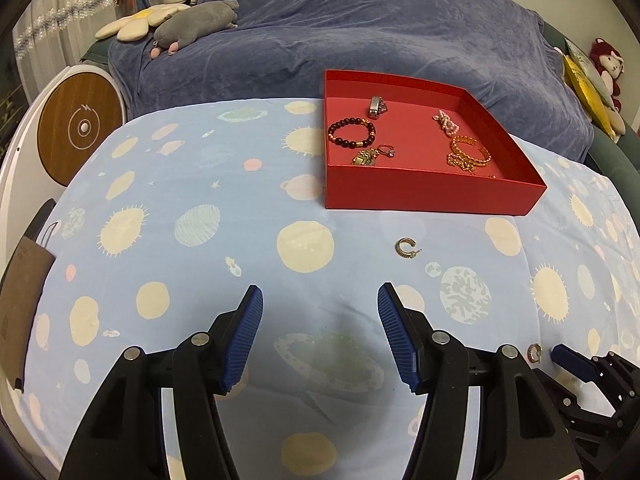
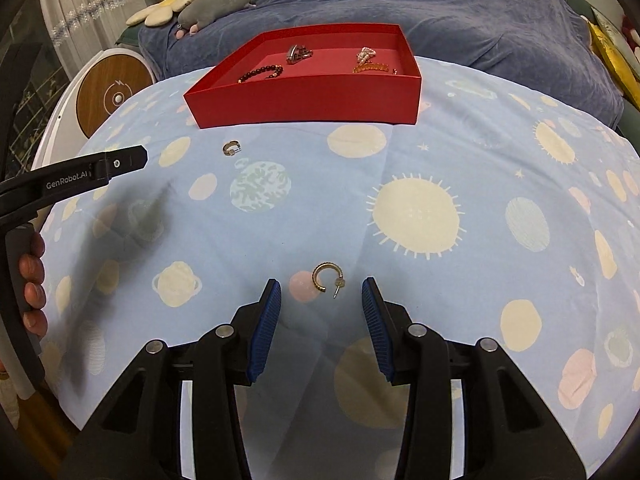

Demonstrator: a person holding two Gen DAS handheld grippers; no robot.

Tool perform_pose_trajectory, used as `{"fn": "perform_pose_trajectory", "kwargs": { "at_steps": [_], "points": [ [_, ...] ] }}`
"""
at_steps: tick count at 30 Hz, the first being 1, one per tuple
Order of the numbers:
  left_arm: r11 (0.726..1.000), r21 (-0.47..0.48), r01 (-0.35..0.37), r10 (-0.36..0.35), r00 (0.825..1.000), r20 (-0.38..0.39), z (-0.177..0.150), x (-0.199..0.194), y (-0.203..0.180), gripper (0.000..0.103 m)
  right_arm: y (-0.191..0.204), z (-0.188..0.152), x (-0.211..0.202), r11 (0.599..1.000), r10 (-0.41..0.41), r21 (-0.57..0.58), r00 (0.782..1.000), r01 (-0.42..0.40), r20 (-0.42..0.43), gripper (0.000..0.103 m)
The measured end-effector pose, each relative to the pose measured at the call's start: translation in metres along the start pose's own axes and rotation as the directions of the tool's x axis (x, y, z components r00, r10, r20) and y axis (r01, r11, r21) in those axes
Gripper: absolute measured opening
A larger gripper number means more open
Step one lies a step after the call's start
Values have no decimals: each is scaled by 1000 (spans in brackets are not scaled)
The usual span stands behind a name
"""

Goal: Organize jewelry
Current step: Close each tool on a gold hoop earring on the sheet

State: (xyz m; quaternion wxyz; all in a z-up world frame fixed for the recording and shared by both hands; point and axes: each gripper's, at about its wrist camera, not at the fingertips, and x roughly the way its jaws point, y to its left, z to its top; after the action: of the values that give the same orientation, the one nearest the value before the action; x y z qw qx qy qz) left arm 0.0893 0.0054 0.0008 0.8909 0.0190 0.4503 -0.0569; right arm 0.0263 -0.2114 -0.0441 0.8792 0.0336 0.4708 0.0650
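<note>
Surface (image 2: 500,112), under a blue planet-print cloth, carries the red tray (image 2: 304,100) at its far side. Most of the job looks done: the tray already holds a dark bead bracelet (image 1: 352,133), a gold chain bangle (image 1: 470,154), a silver clasp piece (image 1: 377,107), a pearl clip (image 1: 446,122), a small ring (image 1: 386,150) and a green-gold piece (image 1: 365,158).

Left to move: two gold hoop earrings still on the cloth. One hoop (image 2: 328,277) lies flat at the near side, just ahead of the right hand-held gripper (image 2: 322,292); its gap opens right and near, post pointing near. The other hoop (image 1: 406,247) lies just near of the tray, gap facing right.

Right hand-held gripper: pads moderately apart, empty, lined up on the near hoop. Left hand-held gripper (image 1: 320,300): wider apart, empty, with its hoop ahead and slightly right.
</note>
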Motion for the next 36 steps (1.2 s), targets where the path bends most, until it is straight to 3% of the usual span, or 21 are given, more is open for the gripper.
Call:
{"fn": "perform_pose_trajectory", "kwargs": {
  "at_steps": [8, 13, 22, 32, 34, 36],
  "points": [
    [1000, 2, 22, -22, 1000, -20, 0, 6, -6, 58, -3, 3, 6, 1000, -2, 7, 1000, 2, 5, 31],
    [1000, 3, 29, -29, 999, -28, -1, 8, -6, 58, 2, 5, 9, 1000, -7, -14, 1000, 7, 5, 18],
    [995, -7, 95, -96, 994, -55, 4, 23, -13, 58, -1, 8, 4, 1000, 9, 8, 1000, -9, 15, 17],
    [988, 67, 140, -140, 990, -6, 21, 53, -48, 58, -9, 18, -6, 998, 29, 47, 999, -31, 43, 17],
    [989, 71, 132, -133, 991, 0, 21, 58, -51, 56, -11, 19, -7, 998, 35, 57, 998, -37, 45, 17],
    [989, 75, 125, -125, 992, -8, 21, 66, -51, 48, -12, 20, -8, 997, 35, 63, 998, -38, 49, 17]
  ]
}}
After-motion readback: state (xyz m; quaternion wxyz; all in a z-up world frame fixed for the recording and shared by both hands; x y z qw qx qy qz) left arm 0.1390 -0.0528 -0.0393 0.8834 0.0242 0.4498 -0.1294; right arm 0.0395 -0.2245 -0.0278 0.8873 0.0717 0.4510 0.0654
